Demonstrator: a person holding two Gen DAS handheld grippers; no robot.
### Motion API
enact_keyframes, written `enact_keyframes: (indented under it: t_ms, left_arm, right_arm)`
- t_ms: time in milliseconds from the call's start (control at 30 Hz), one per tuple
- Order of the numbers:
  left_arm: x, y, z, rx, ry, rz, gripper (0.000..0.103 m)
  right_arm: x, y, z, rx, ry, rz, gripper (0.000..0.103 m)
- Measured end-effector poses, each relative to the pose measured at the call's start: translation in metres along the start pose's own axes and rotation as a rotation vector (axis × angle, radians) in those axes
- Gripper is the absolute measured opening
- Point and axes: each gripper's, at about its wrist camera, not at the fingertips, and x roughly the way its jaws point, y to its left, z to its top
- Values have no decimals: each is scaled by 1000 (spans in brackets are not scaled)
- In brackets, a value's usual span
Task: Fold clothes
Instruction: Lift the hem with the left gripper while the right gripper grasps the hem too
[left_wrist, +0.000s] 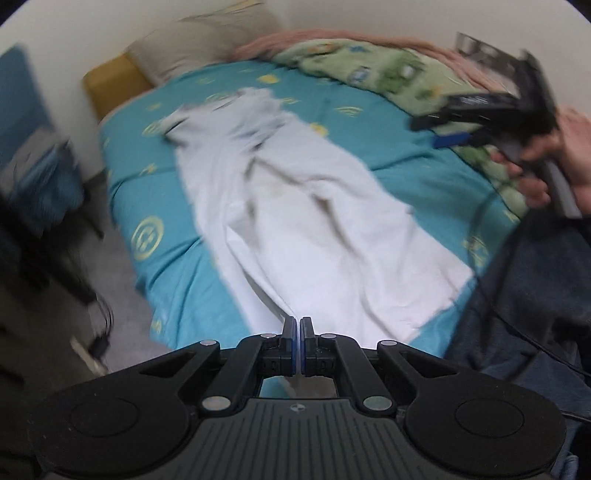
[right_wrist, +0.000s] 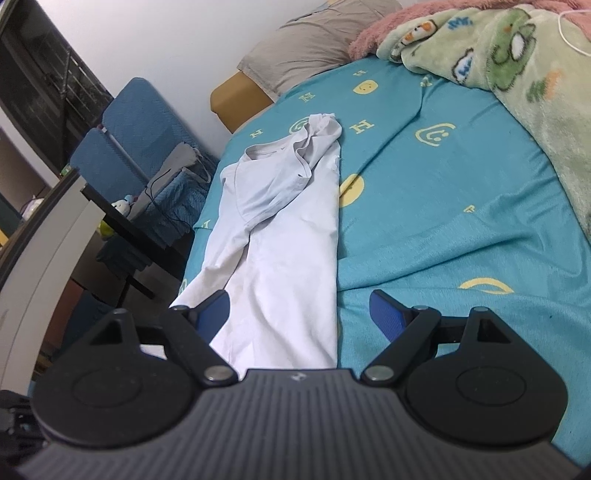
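Pinching the near hem of the white T-shirt (left_wrist: 306, 221) w/ my left gripper (left_wrist: 298, 325), pads pressed together on a lifted fold of cloth. My right gripper (right_wrist: 299, 314) is spread wide, nothing between its blue pads (right_wrist: 384, 314), hovering over the shirt's near end; the left pad is over the cloth, the right one over bare sheet. In the left wrist view my right hand (left_wrist: 554, 155) holds that gripper up, off to the shirt's right.

No containers in sight. Count: 1 shirt, 2 grippers, 1 pillow, 1 chair.

The shirt lies lengthwise on the teal bed sheet (right_wrist: 443, 206) w/ yellow smiley and letter prints. It's folded narrow; a sleeve is bunched at the far end by the collar. Left view is blurred, so creases there aren't clear.

Right of the shirt, a green cartoon-print blanket (right_wrist: 517, 66) is heaped along the bed's edge, w/ pink fuzzy fabric (right_wrist: 373, 33) behind it. Beyond the shirt's collar end, a grey pillow (right_wrist: 306, 48) leans on the white wall. Left of the shirt, off the bed: a blue chair (right_wrist: 129, 133) w/ clothes draped on it.
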Motion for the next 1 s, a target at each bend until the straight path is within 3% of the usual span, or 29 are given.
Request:
enact_keyframes:
  t_ms: [100, 233, 333, 400, 467, 500, 567, 600, 667, 800, 933, 1000]
  left_arm:
    - [8, -46, 20, 114, 18, -3, 2]
    - [47, -87, 29, 129, 125, -117, 5]
    - [75, -78, 24, -22, 207, -220, 11]
    - [84, -58, 22, -161, 220, -262, 22]
    - [89, -30, 18, -325, 196, -280, 55]
    - [89, -13, 14, -421, 169, -276, 60]
    - [91, 19, 5, -613, 123, -269, 80]
    - [93, 32, -1, -693, 100, -272, 83]
    - [101, 48, -10, -802, 102, -231, 84]
    - [120, 67, -19, -920, 179, -72, 84]
    - [134, 73, -27, -987, 238, 22, 83]
    - [139, 69, -28, -982, 266, 67, 83]
  right_arm:
    - [0, -3, 0, 15, 7, 2, 84]
    - [4, -7, -5, 33, 57, 16, 84]
    - [9, -10, -12, 44, 126, 34, 84]
    - [13, -16, -18, 82, 182, 51, 84]
    - [17, -19, -23, 113, 229, 66, 84]
    - [19, -22, -25, 141, 252, 87, 84]
    - [25, -26, -30, 193, 300, 117, 84]
    - [29, -28, -32, 217, 324, 125, 84]
    - [35, -31, -38, 255, 371, 130, 84]
    - [40, -37, -45, 283, 416, 96, 84]
    - [41, -37, -51, 255, 436, 60, 77]
    - [42, -36, -54, 240, 446, 42, 68]
